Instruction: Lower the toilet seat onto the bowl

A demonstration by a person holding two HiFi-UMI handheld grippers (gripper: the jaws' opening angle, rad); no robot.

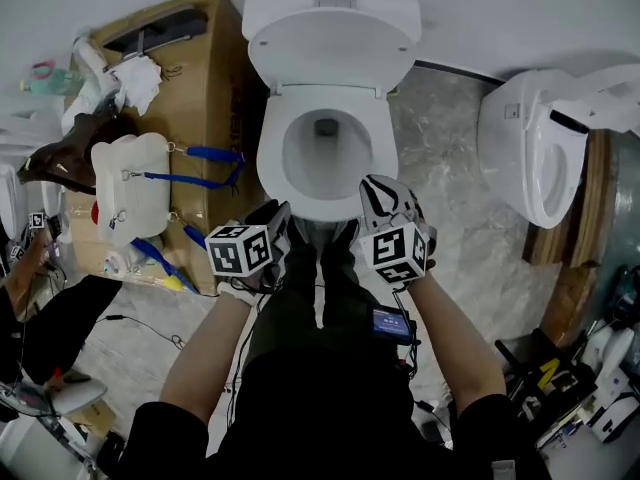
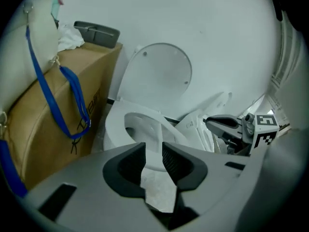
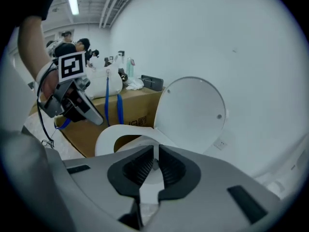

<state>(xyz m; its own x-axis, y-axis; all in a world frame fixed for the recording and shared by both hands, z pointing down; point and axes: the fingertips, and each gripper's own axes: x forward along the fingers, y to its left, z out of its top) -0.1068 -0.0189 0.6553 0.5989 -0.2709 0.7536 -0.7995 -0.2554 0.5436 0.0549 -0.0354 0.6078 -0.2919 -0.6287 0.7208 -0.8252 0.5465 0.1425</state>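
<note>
Left gripper (image 2: 153, 151): jaws moderately apart and empty; the bowl's front rim shows through the gap. Pointed steeply down, just before the toilet's front left edge.

Right gripper (image 3: 155, 154): jaws drawn to a thin slit, pads not meeting, nothing between them. Held beside the left one at the bowl's front right (image 1: 385, 196), near the rim but clear of it.

Marker cubes: one on each gripper (image 1: 240, 251) (image 1: 398, 248), facing up toward my head.

Toilet seat (image 3: 108, 141): white ring, lying flat on the bowl (image 1: 325, 158) as far as the views show. Neither gripper touches it.

Lid (image 1: 330, 53): upright, leaning back against the wall.

Cardboard box (image 1: 205, 88): brown, standing just left of the toilet.

Plastic jug (image 1: 130, 183): white, on the box, with blue straps (image 1: 190, 180) trailing across the cardboard.

White cloth (image 1: 140, 78): crumpled, at the box's far end.

Second toilet (image 1: 535, 148): white, lying tilted, well to the right on the marbled floor (image 1: 450, 198).

Small screen (image 1: 392, 323): lit blue, at my right forearm.
</note>
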